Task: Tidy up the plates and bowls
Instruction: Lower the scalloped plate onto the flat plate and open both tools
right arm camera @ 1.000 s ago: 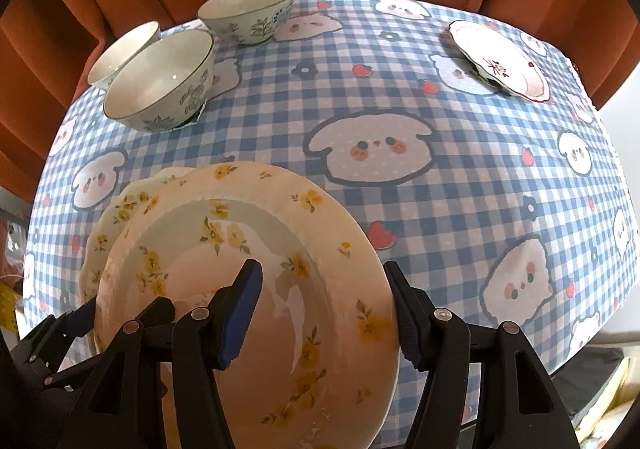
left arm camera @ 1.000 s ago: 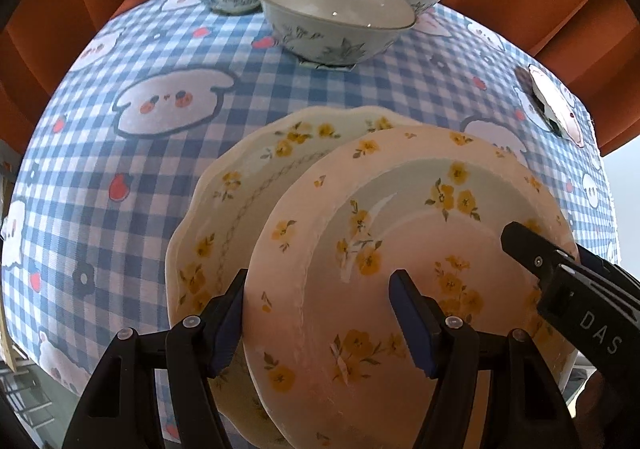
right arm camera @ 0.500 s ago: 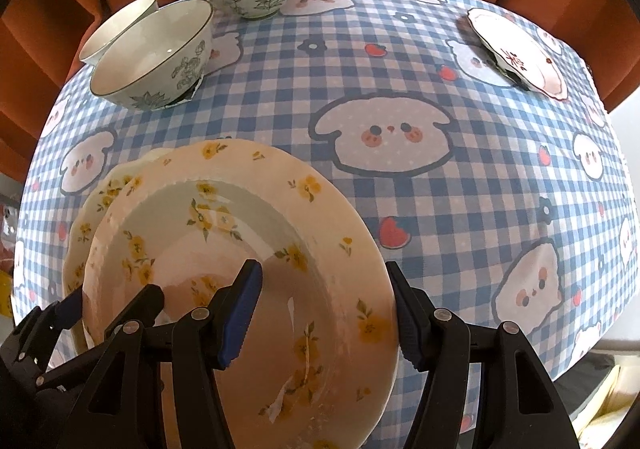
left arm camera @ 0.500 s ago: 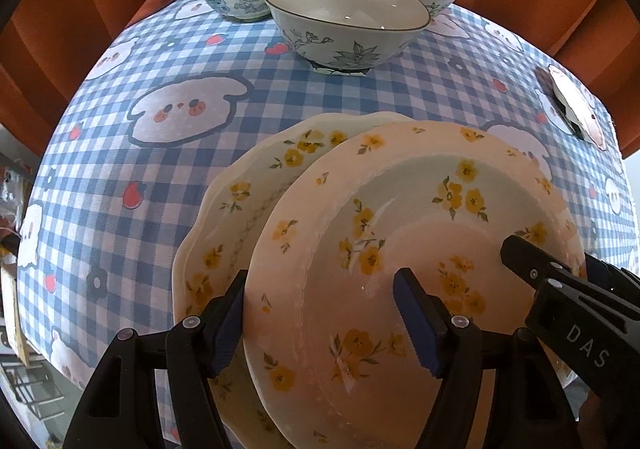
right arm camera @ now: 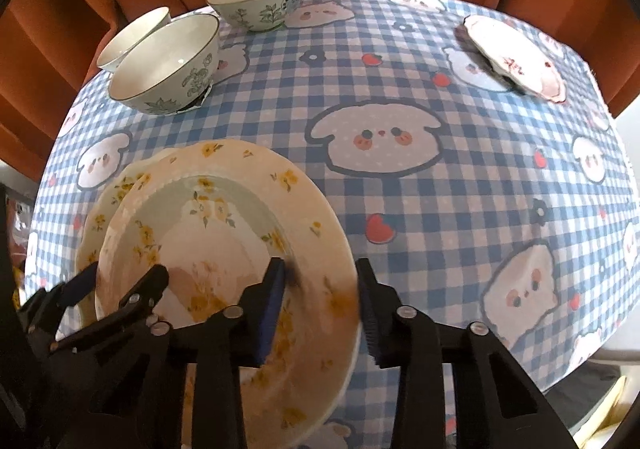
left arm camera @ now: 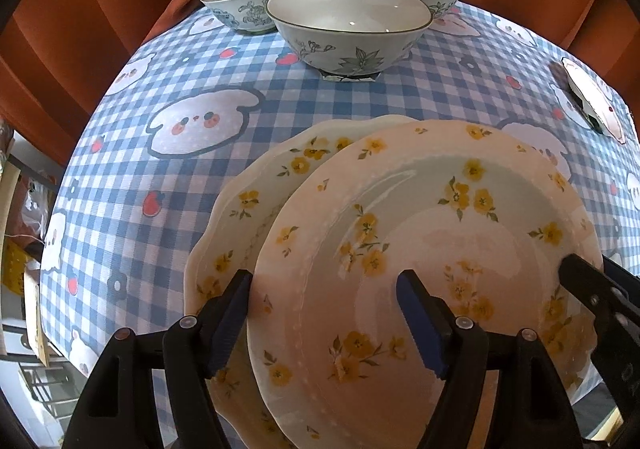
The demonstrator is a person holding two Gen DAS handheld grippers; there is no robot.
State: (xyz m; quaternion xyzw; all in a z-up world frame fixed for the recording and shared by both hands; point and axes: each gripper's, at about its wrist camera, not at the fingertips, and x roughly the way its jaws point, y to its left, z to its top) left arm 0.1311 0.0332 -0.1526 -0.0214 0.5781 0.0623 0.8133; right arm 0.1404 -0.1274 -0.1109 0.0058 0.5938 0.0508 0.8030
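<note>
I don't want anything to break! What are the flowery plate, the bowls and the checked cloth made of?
The flowery plate looks like glazed ceramic: shiny, with bright window reflections on it. The bowls look like glazed ceramic too, glossy white inside with a thin dark rim. The checked cloth looks like matte woven fabric, though it might be a printed wipe-clean kind.
</note>
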